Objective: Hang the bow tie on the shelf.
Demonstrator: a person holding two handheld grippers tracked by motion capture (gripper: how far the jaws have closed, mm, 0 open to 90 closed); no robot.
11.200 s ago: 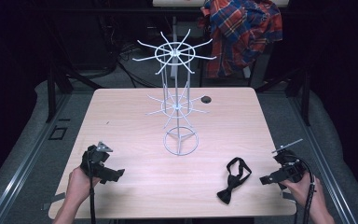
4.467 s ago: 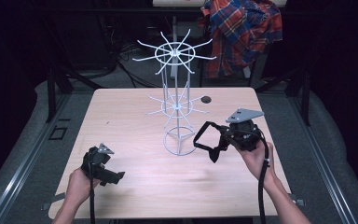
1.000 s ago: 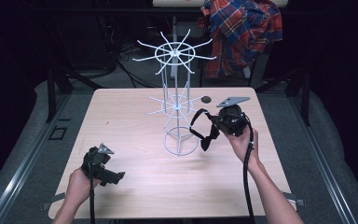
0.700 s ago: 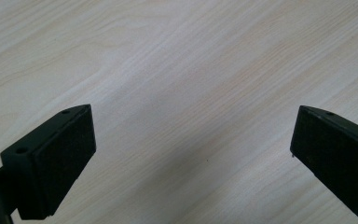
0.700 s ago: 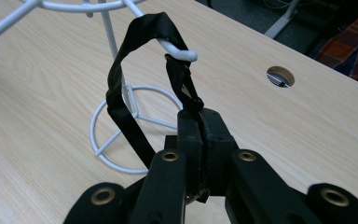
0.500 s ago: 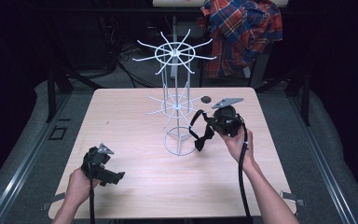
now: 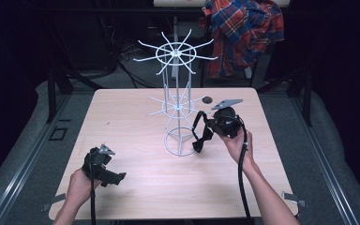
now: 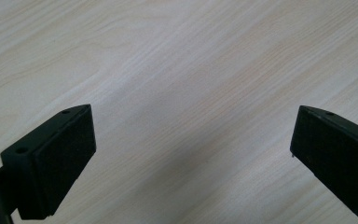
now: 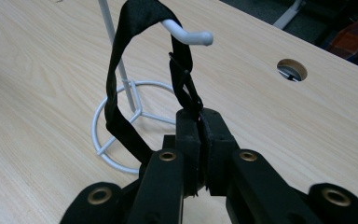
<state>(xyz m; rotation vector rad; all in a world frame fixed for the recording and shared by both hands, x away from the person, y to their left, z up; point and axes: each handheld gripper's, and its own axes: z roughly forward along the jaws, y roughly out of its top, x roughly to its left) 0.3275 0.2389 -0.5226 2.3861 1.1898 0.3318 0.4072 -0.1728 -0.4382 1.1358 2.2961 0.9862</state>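
A white wire rack (image 7: 177, 101) with two tiers of radial hooks stands mid-table. My right gripper (image 7: 214, 125) is just right of its lower tier, shut on the strap of a black bow tie (image 7: 201, 138). In the right gripper view the strap (image 9: 121, 70) loops over the tip of a white hook (image 9: 189, 33), and the right gripper (image 9: 199, 135) pinches the strap just below the hook. The rack's ring base (image 9: 116, 135) lies beneath. My left gripper (image 7: 115, 177) rests at the near left of the table; its jaws (image 8: 191, 154) stand wide apart over bare wood.
The light wooden table (image 7: 122, 122) has a round cable hole (image 7: 207, 99) behind the rack. A plaid shirt (image 7: 243, 33) hangs behind the table. Dark floor and rails surround the table edges.
My right gripper has carried the bow tie from the near right of the table up to the rack, and over the last second edged closer to the lower hooks. The left gripper has stayed put.
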